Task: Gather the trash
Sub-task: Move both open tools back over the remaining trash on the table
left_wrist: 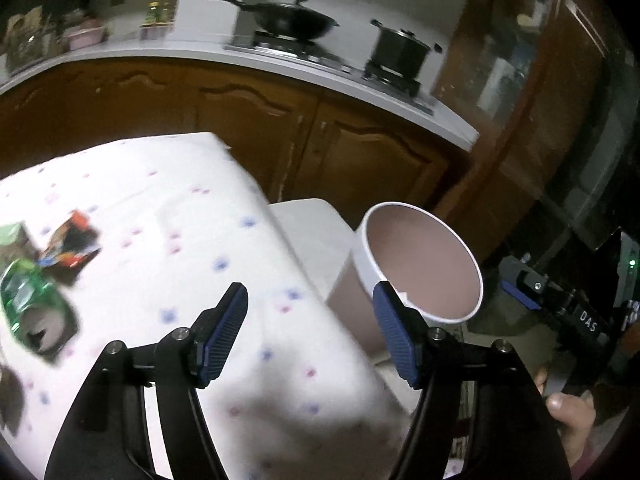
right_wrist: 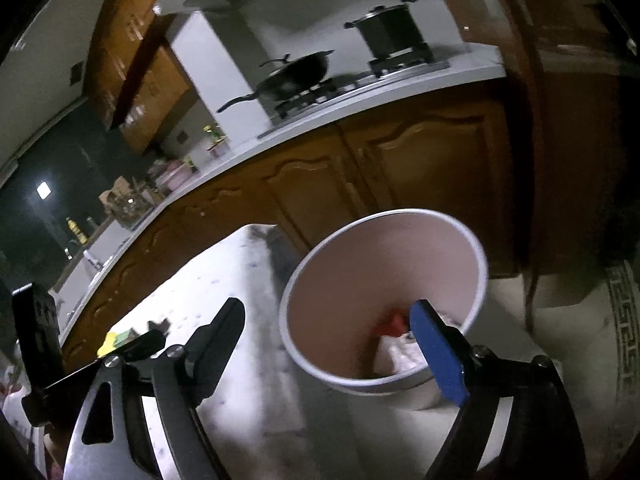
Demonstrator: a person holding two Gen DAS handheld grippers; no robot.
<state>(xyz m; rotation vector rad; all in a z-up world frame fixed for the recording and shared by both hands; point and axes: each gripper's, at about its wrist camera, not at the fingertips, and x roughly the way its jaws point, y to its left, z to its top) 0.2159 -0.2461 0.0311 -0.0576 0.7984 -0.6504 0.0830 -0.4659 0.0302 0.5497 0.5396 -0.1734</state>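
A pink trash bin with a white rim (left_wrist: 424, 264) stands beside the table's right edge; in the right wrist view the bin (right_wrist: 384, 280) holds red and white trash (right_wrist: 394, 340) at its bottom. My left gripper (left_wrist: 308, 320) is open and empty above the table's right edge, close to the bin. My right gripper (right_wrist: 332, 336) is open and empty over the bin's near rim. On the flowered tablecloth (left_wrist: 168, 240) at the left lie a crushed green can (left_wrist: 28, 296) and a red and black wrapper (left_wrist: 70, 246). My right gripper also shows at the right of the left wrist view (left_wrist: 560, 304).
A white stool (left_wrist: 316, 232) stands between table and bin. Behind runs a white counter (left_wrist: 360, 84) over brown cabinets, with a black wok (left_wrist: 292, 20) and a pot (left_wrist: 400, 50) on the stove. A patterned rug (right_wrist: 624, 320) lies on the floor at the right.
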